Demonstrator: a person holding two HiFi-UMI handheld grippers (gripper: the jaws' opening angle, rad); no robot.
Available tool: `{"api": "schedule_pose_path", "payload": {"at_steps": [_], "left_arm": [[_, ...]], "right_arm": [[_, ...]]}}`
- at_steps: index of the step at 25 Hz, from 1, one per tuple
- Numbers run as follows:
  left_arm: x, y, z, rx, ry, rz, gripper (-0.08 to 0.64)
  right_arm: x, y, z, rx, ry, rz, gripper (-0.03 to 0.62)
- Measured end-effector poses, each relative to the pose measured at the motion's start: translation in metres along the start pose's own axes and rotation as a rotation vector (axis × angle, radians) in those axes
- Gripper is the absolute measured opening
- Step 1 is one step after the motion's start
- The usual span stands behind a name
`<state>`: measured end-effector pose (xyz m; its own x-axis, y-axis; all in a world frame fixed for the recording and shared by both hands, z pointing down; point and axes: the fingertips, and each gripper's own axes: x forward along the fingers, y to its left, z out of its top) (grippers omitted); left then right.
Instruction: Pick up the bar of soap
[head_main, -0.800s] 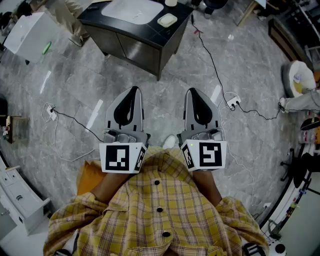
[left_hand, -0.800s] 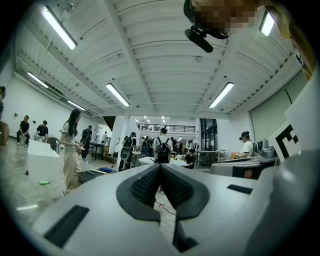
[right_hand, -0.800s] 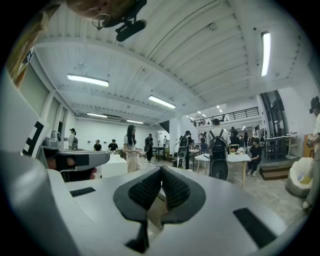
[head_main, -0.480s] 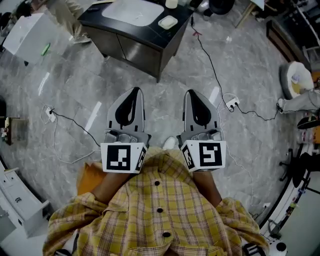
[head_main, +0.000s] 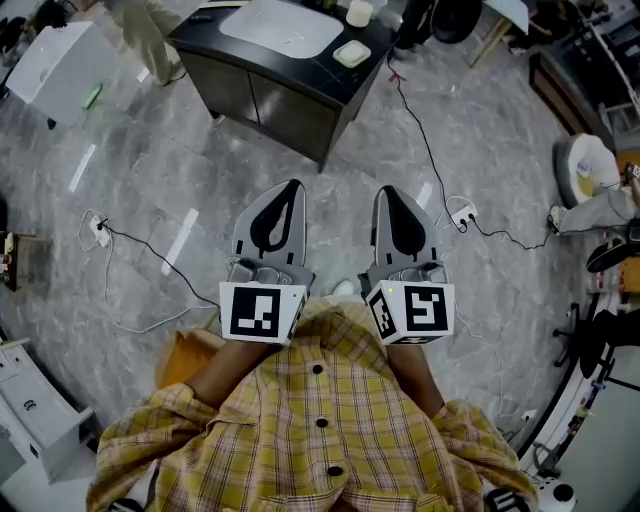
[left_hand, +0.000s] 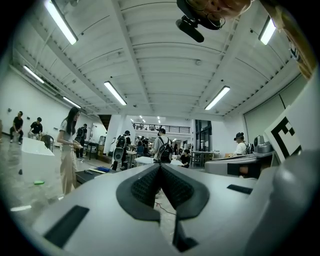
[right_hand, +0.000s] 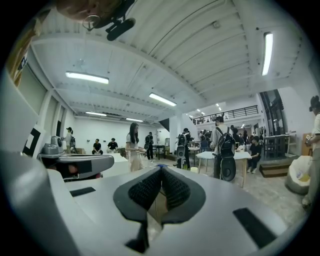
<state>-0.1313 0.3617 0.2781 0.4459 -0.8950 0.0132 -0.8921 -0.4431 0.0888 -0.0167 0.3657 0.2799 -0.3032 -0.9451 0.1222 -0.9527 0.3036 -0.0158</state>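
- Looking steeply down in the head view, a person in a yellow plaid shirt (head_main: 320, 420) holds two tongs side by side in front of the body. Both point forward over a grey stone floor (head_main: 150, 200).
- Left tongs (head_main: 292, 186): the jaws are pressed together at the tips with nothing between them. The left gripper view shows the dark ribbed pads meeting.
- Right tongs (head_main: 388, 192): closed the same way, pad against pad, and empty.
- Bar of soap (head_main: 352, 53): a pale rounded rectangle lying flat near the right end of a dark bench (head_main: 260, 95).
- The soap is well ahead of both tongs and touches neither, with a stretch of floor between. It lies between the lines of the two tongs, nearer the right one's.
- A white basin (head_main: 280, 27) is set in the bench top just left of the soap, and a pale cup (head_main: 358, 12) stands beyond the soap.
- A black cable (head_main: 430, 150) runs across the floor from the bench's right side to a white power strip (head_main: 462, 212), which lies to the right of the right tongs.
- Both gripper views show an open hall with distant people; the soap cannot be picked out there.
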Motion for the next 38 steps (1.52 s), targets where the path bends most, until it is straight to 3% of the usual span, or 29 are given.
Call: {"api": "schedule_pose_path", "payload": {"at_steps": [9, 17, 28, 38], "left_arm": [[-0.009, 0.036, -0.004, -0.051, 0.0, 0.008, 0.011], [0.019, 0.031, -0.008, -0.014, 0.003, -0.006, 0.011], [0.134, 0.047, -0.015, 0.017, 0.033, -0.001, 0.011], [0.283, 0.064, -0.014, 0.054, 0.086, 0.037, 0.011]], "right_arm": [[0.005, 0.009, 0.0, -0.025, 0.003, -0.054, 0.02], [0.023, -0.008, -0.006, -0.022, 0.0, -0.05, 0.02], [0.122, -0.075, -0.006, 0.005, 0.01, -0.034, 0.02], [0.245, -0.175, -0.004, 0.075, 0.045, 0.008, 0.02]]}}
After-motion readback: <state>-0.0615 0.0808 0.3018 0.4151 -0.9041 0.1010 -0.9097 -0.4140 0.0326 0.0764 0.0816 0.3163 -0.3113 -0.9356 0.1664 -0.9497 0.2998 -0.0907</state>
